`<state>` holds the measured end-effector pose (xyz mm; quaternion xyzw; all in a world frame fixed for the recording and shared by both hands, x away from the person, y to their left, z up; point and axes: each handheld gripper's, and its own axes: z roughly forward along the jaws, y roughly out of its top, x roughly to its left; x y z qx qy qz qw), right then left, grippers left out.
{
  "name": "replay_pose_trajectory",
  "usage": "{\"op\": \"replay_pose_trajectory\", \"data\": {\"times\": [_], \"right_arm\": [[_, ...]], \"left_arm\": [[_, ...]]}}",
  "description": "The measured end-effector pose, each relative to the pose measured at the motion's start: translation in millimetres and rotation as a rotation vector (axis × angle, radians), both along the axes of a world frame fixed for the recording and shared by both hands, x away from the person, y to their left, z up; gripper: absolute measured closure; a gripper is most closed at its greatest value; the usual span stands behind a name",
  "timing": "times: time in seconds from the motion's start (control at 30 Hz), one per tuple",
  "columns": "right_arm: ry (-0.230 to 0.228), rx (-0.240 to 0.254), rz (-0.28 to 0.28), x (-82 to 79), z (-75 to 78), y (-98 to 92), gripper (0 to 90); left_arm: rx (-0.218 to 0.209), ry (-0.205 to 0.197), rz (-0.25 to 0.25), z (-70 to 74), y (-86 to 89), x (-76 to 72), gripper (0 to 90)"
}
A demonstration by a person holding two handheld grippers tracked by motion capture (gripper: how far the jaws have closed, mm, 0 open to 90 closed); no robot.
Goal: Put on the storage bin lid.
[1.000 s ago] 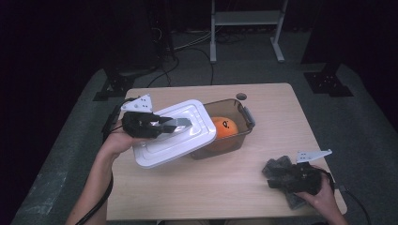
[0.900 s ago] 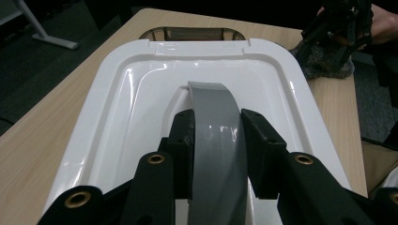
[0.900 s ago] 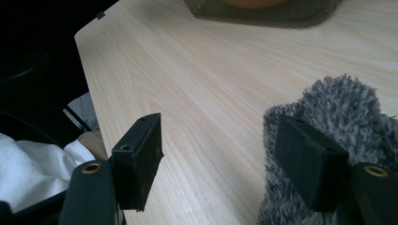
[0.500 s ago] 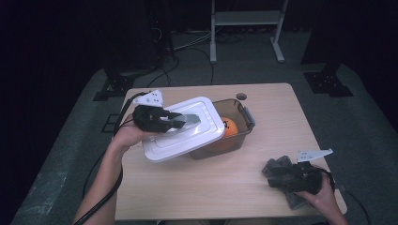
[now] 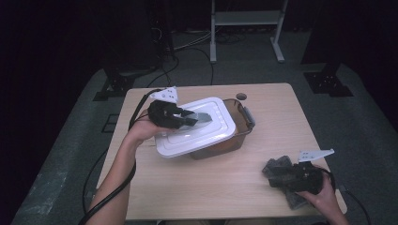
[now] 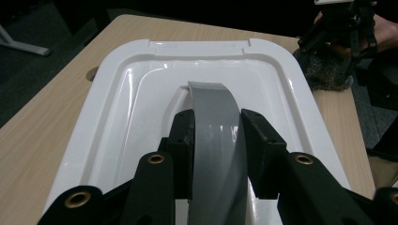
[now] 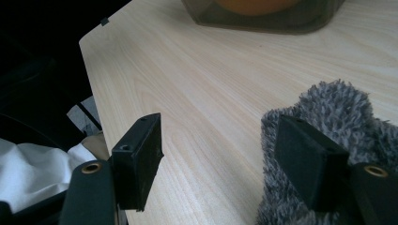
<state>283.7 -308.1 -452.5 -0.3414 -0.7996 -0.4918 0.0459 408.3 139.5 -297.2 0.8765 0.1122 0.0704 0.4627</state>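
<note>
White rectangular lid (image 6: 141, 93), glossy, rounded corners, grey arched handle (image 6: 213, 122)

The left gripper (image 5: 185, 119) is clamped on the grey arched handle (image 6: 217, 126) of a white plastic lid, forearm reaching in from the lower left with the wrist bent. The right gripper (image 5: 281, 176) rests low near the table's right front corner, jaws spread apart, one over a grey fuzzy cloth (image 7: 324, 122).

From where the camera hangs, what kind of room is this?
Probably a recording studio or lab: a lone light wooden table amid dark surroundings, black cables strewn over the grey floor, and a white metal stand behind.
</note>
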Motion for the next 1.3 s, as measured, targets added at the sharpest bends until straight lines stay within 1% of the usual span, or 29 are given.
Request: {"op": "replay_pose_trajectory", "data": {"times": [0.13,0.3,0.37,0.63,0.87,1.03,1.3], "right_arm": [[-0.001,0.000,-0.003,0.0,-0.1,-1.2,31.5],[-0.002,-0.005,-0.001,0.1,-0.5,-1.6,31.5],[-0.004,-0.007,0.000,0.1,-0.3,-1.5,31.5],[-0.001,-0.001,-0.009,0.0,0.2,-2.3,31.5],[0.001,-0.001,-0.012,0.5,-0.2,-2.7,31.5],[0.000,0.000,-0.012,0.9,-0.4,-3.2,31.5],[0.001,0.001,-0.011,0.8,-0.5,-3.4,31.5]], "left_arm": [[0.002,0.005,-0.010,-0.5,-8.3,8.1,66.6],[0.018,0.010,-0.015,-1.6,-15.7,16.5,66.6],[0.010,0.015,-0.015,-3.1,-18.8,19.3,66.6],[0.018,0.009,-0.047,-4.9,-32.7,30.3,66.6],[0.025,0.015,-0.065,-9.1,-41.8,38.6,66.5],[0.022,0.022,-0.072,-12.2,-46.2,43.2,66.6],[0.038,0.031,-0.082,-19.6,-54.4,50.3,66.6]]}}
